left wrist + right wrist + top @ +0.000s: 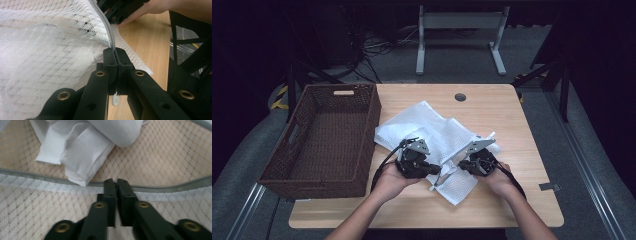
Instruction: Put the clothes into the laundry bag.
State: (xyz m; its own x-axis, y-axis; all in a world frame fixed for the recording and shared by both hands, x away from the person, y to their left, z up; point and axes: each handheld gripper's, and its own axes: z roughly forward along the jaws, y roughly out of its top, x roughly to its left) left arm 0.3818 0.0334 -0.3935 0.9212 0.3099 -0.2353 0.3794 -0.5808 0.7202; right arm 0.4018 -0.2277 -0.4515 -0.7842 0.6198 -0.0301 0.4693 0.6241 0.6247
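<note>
The white mesh laundry bag lies on the worktop beside the wicker basket. Left gripper is clamped on its zipper edge; right gripper is pinched on the opposite zipper edge. Pull apart gently, keeping the white cloth inside.

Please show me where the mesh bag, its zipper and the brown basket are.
mesh bag [439, 131], high view, on its white netting.
zipper [110, 32], left gripper view, on the grey teeth.
basket [373, 117], high view, on its right wall.
</note>
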